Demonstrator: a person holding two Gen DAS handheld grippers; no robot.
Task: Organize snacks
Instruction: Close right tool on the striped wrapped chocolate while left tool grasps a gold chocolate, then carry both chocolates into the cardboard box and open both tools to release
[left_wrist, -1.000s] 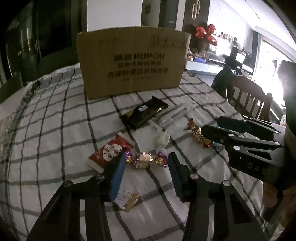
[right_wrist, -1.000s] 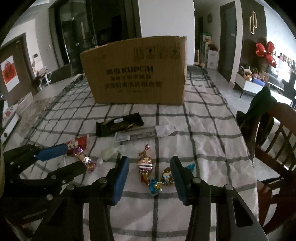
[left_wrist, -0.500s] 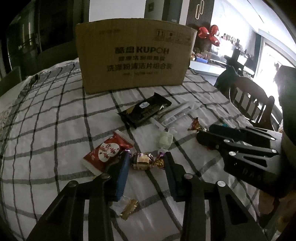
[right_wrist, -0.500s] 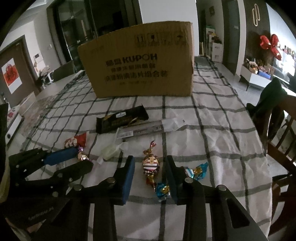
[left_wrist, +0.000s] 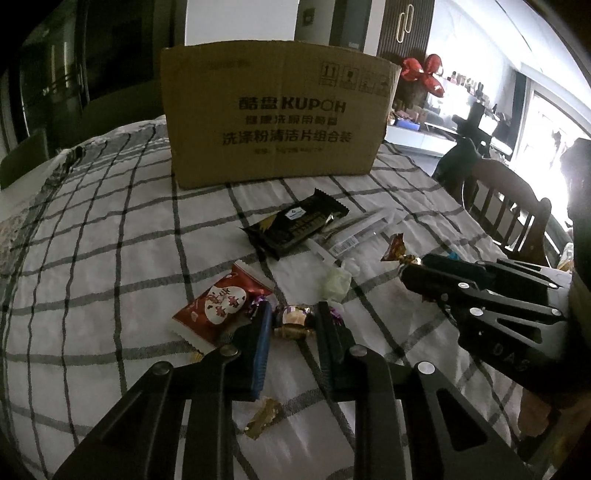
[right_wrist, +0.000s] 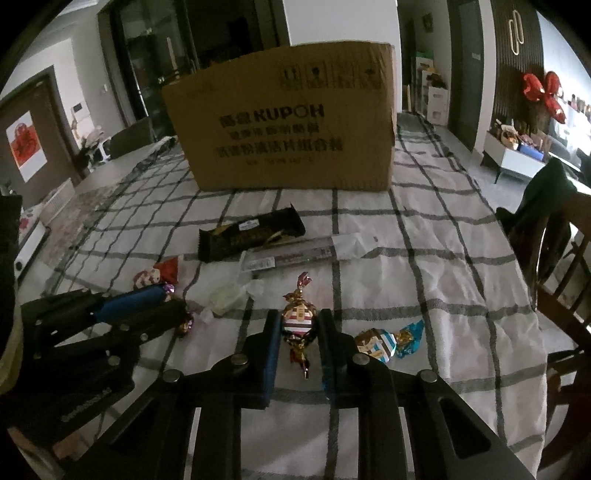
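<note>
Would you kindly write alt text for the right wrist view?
The right claw has just closed on a striped wrapped candy on a checked tablecloth. A blue-striped candy lies beside it, with a cardboard box behind.

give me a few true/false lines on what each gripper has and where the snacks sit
1. The left gripper is closed on a gold candy. True.
2. The right gripper is empty. False: its jaws have just been closing, and it pinches a striped candy.
3. The black bar lies in front of the box. True.
4. The red packet is inside the box. False: it lies on the cloth.
</note>
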